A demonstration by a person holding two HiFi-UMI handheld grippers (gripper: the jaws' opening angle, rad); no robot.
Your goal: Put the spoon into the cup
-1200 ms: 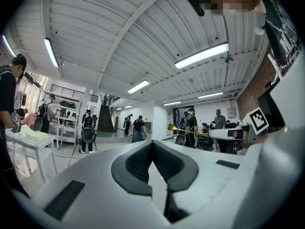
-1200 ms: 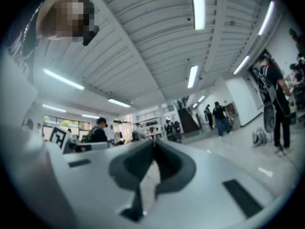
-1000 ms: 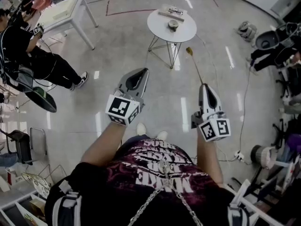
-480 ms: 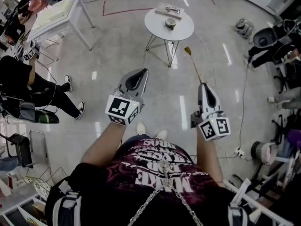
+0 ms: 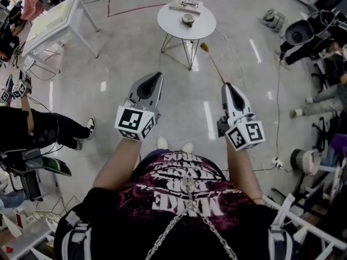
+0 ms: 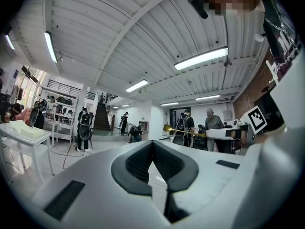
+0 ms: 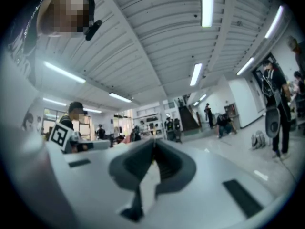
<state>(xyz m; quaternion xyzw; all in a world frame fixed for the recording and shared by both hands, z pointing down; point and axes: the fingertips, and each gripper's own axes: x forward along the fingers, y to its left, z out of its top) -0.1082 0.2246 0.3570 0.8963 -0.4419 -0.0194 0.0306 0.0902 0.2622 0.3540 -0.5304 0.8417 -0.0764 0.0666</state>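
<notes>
- Right tongs [image 5: 226, 86] are pinching shut on the handle end of the spoon [image 5: 212, 64], with the bowl pointing far.
- Left tongs [image 5: 156, 77] are sitting closed and empty.
- Cup [image 5: 188, 19] is standing on the far round table [image 5: 209, 30], well apart from the spoon.
- Risk: the long spoon is levering on a thin pinch, possibly a shallow one, so it may be swivelling or slipping in transit.
- Risk: a wavering tip could be tipping the cup.

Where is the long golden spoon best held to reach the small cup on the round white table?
Grip the long golden spoon at the tail of its thin handle, from behind, as the right tongs do: the bowl points ahead, free.
</notes>
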